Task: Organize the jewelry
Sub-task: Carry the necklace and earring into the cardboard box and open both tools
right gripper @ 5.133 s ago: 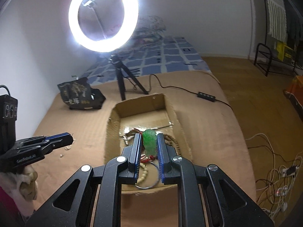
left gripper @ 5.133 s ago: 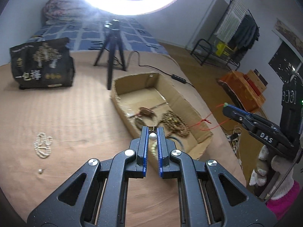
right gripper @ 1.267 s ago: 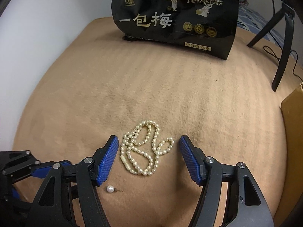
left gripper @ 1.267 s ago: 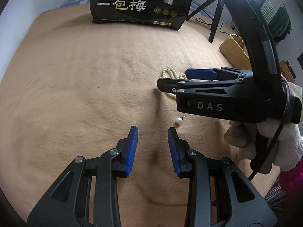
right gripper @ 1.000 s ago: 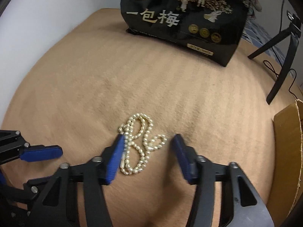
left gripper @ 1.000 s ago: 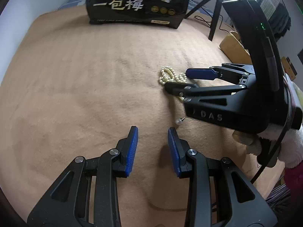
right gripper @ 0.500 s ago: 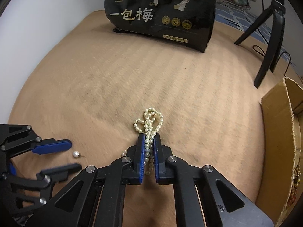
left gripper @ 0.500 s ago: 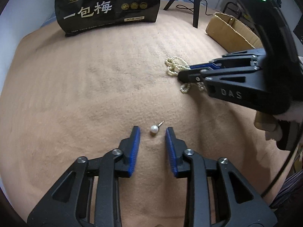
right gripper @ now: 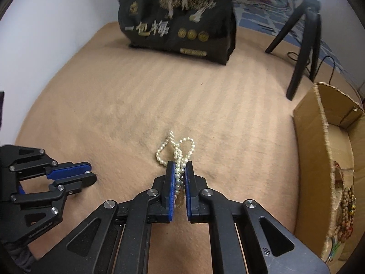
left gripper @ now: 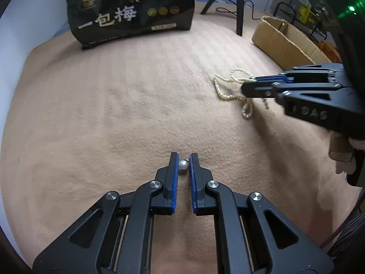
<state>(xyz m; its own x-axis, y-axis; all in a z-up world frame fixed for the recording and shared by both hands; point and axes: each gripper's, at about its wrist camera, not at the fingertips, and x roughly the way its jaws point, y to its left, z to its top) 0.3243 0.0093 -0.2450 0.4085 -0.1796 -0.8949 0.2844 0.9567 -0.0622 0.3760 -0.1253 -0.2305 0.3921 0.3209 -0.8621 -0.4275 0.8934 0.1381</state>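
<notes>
My left gripper (left gripper: 183,161) is shut on a small pearl earring (left gripper: 183,164) with a thin post, low over the tan blanket. My right gripper (right gripper: 180,167) is shut on a white pearl necklace (right gripper: 176,149), whose loops hang ahead of the fingertips and touch the blanket. In the left wrist view the right gripper (left gripper: 247,86) comes in from the right with the necklace (left gripper: 230,85) dangling from it. In the right wrist view the left gripper (right gripper: 90,172) sits at the lower left.
A cardboard box (right gripper: 328,150) holding beaded jewelry stands at the right; it also shows in the left wrist view (left gripper: 285,38). A black snack bag (right gripper: 180,20) stands at the back, with a black tripod (right gripper: 303,45) to its right. A tan blanket (left gripper: 114,102) covers the surface.
My left gripper has closed on the pearl earring. My right gripper, shut on the necklace, has lifted it slightly and the loops have shifted.
</notes>
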